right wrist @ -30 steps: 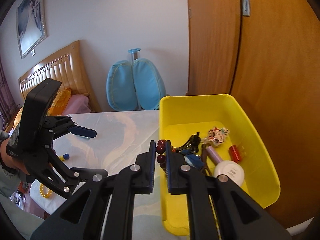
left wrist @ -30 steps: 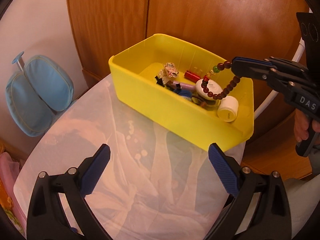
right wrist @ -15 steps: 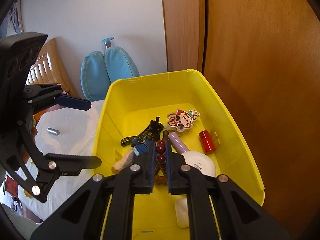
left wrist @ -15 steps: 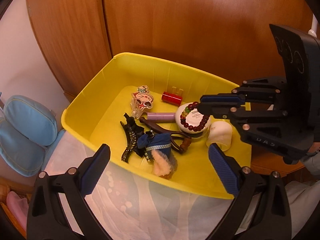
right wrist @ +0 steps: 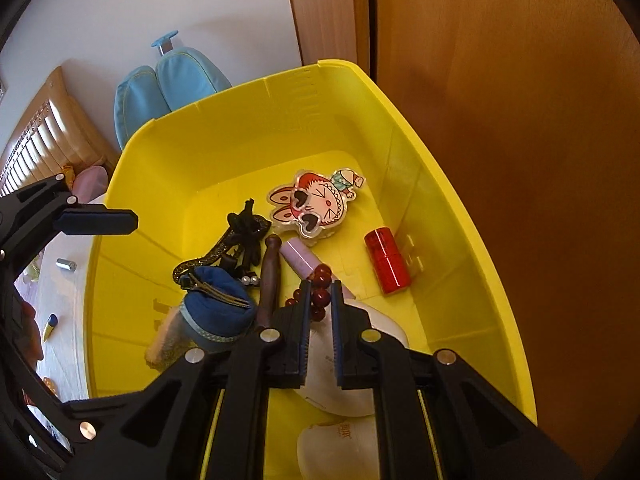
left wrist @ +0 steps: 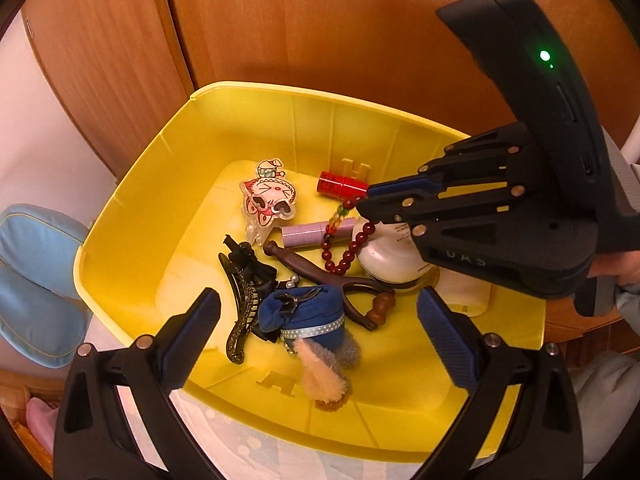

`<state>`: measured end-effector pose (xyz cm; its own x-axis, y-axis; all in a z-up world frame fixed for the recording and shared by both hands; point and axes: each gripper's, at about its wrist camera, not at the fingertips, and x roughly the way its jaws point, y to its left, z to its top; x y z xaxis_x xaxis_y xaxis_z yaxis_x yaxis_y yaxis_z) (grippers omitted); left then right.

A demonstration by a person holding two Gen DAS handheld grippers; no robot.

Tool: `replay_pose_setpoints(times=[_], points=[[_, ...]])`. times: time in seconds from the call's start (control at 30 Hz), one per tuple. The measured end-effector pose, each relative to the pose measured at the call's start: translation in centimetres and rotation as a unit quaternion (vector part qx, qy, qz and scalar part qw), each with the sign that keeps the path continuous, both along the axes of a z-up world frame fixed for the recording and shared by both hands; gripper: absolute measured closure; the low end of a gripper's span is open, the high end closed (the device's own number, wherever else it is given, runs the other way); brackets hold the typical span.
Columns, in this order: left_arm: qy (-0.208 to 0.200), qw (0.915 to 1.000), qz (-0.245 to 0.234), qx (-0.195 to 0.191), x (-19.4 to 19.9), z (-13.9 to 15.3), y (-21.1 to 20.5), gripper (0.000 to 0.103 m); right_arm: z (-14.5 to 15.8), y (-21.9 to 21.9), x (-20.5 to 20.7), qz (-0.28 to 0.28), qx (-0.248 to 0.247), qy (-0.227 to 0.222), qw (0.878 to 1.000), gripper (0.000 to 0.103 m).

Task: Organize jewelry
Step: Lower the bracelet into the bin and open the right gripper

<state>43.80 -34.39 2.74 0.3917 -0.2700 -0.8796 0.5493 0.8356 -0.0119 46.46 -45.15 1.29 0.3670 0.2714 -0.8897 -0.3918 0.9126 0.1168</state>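
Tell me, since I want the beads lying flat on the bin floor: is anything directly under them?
Yes. The bead bracelet, pinched in the right gripper, hangs over a lilac tube and a white round case, not bare bin floor.

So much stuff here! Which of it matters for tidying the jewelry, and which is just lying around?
Part of the job:
- bead bracelet, pinched in the right gripper
- yellow bin
- left gripper, open above the bin
- hair claw

Just lying about:
- blue cushion
- wooden wardrobe
- small metal cylinder on the table
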Motion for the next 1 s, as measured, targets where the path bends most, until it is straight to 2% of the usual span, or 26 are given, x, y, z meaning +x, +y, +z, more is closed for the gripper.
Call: replay_pose_setpoints(times=[0.33, 0.63, 0.77, 0.9, 1.0], points=[[0.013, 0.9999, -0.001, 0.004, 1.1, -1.5, -0.4, 0.007, -0.6, -0.4, 0.5, 0.005, -0.023, 0.015, 1.0, 0.092], [0.008, 1.0, -0.003, -0.001, 0.7, -1.6, -0.4, 0.007, 0.3, -0.8, 0.0, 0.002, -0.015, 0.008, 1.0, 0.09], [0.002, 1.0, -0.001, -0.004, 0.1, -1.0, -0.1, 0.007, 1.6, -0.7, -0.8, 0.009, -0.002, -0.006, 1.0, 0.061], [-0.008, 1.0, 0.004, -0.004, -0.8, -0.2, 0.2, 0.007, 2.7, -0.5, -1.7, 0.012, -0.001, -0.021, 1.0, 0.048], [-0.017, 0.9998, 0.009, -0.008, -1.7, 0.6, 0.8, 0.007, 3.9, -0.2, -2.3, 0.015, 0.006, -0.039, 0.999, 0.033]])
